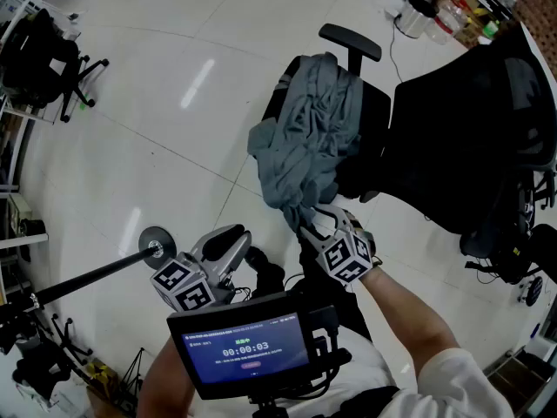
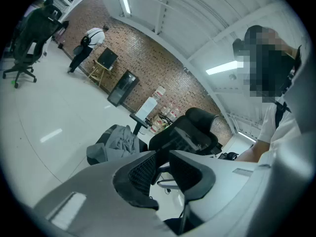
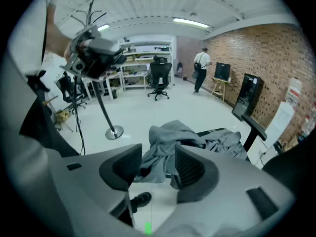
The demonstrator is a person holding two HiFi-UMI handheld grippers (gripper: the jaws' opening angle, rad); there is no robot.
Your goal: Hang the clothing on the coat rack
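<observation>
A grey garment (image 1: 309, 133) lies heaped over a black office chair (image 1: 374, 116); it also shows as the grey garment (image 2: 117, 140) and the grey garment (image 3: 170, 142). Its lower end hangs down to my right gripper (image 1: 318, 225). In the right gripper view my right gripper (image 3: 158, 163) stands open, with that cloth hanging between the jaws and a gap left beside the pads. My left gripper (image 1: 224, 244) is lower left, near the coat rack's round base (image 1: 157, 244). The left gripper (image 2: 163, 161) holds nothing, with only a narrow gap between its jaws. The coat rack (image 3: 101, 105) stands upright with hooks on top.
A larger black mesh chair (image 1: 474, 142) stands right of the garment's chair. Another office chair (image 1: 39, 59) is at the far left. Shelves and boxes (image 1: 461, 7) line the back. A person (image 3: 200, 69) stands far off by a brick wall. A screen (image 1: 248, 348) sits below my head.
</observation>
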